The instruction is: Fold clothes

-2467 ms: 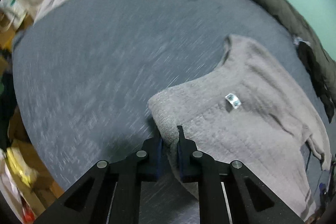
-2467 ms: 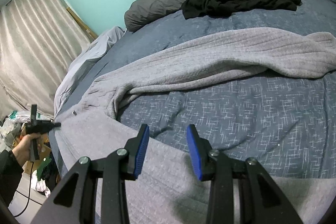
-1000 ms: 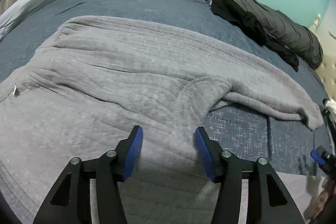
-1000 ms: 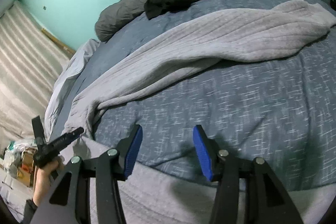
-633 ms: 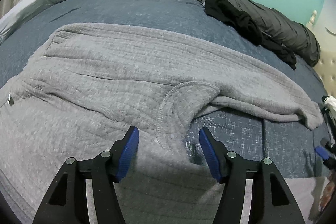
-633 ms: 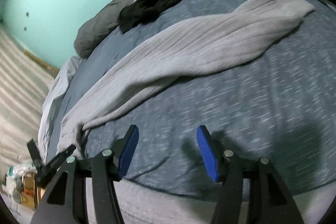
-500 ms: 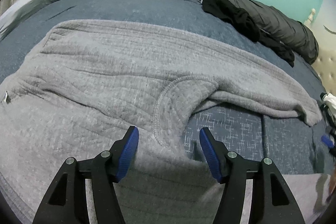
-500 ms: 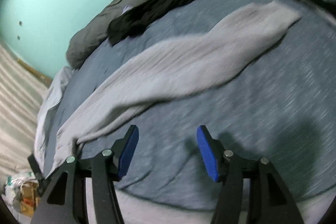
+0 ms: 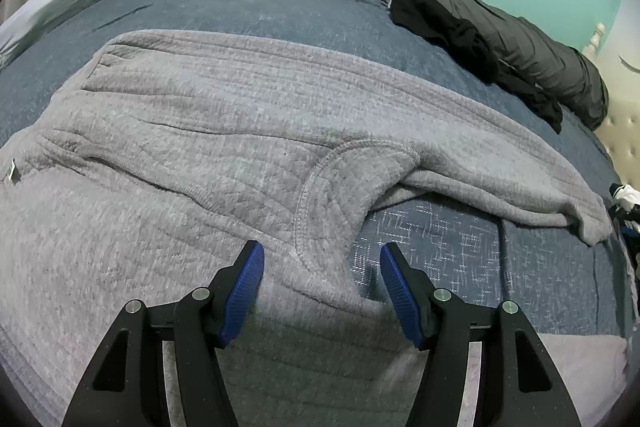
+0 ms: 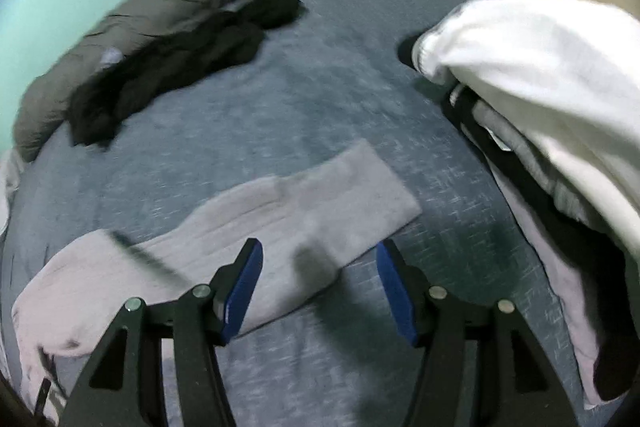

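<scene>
**Swinging my right tool out to the sleeve cuff**

Looking across the bed (image 9: pixel 280 7), I see the grey sweater (image 9: pixel 180 131) spread flat over the blue cover, its body filling the near left part and one sleeve (image 10: pixel 304 211) running out toward the headboard end. The big change is in my right hand: half a second ago its view took in the whole sleeve from a distance, and now the right tool (image 10: pixel 319 287) hangs just above the cuff, beside the pile of white and dark clothes (image 10: pixel 540 75). Its jaws have just been widening and stand released, nothing between the pads. My left tool (image 9: pixel 322 287) has hardly shifted; it waits, released, over the armpit seam (image 9: pixel 308 195). I judge the sleeve fold comes next: pinch the cuff, carry it over the body.
</scene>
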### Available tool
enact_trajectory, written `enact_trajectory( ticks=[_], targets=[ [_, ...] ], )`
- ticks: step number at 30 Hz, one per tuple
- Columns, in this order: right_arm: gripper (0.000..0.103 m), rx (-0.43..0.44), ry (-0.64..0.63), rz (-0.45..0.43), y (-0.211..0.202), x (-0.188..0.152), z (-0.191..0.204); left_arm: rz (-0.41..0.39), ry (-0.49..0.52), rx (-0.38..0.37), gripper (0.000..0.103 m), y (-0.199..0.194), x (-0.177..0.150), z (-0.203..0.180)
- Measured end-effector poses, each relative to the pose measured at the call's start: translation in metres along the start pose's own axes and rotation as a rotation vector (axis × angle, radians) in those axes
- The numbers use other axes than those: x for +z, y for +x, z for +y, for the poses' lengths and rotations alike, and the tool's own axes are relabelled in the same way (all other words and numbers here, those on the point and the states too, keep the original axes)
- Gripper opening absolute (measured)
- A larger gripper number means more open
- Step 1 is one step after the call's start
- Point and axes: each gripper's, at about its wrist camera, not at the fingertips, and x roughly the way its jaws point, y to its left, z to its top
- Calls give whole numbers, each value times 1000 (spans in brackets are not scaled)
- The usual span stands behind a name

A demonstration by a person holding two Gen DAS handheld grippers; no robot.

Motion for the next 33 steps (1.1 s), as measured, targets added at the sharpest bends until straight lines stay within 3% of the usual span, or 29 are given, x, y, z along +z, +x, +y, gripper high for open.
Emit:
enact_trajectory(
  ticks=[6, 12, 16, 18, 22, 23, 26, 33],
  targets=[
    [62, -55, 9, 48, 32, 7, -10, 4, -10, -4, 65, 1, 1, 0],
    [63, -62, 61, 22, 51, 4, -23, 7, -9, -6, 66, 3, 2, 0],
    [61, -114, -20, 6, 55, 2, -13, 7, -6, -1, 66, 3, 2, -1],
    [52, -107, -42, -6, 53, -1, -11, 8, -2, 4, 66, 4, 1, -2],
    [12, -126, -100, -20, 49, -8, -4, 6, 0, 5, 67, 5, 1, -3],
    [8, -129, -119, -21, 47, -9, -1, 6, 0, 4, 67, 5, 1, -3],
    [7, -130, -146, -47, 37, -10, 2, 8, -5, 0, 67, 5, 1, -2],
    [6, -180, -147, -243, -25, 14, 0, 10, -7, -1, 67, 6, 0, -1]
  ],
)
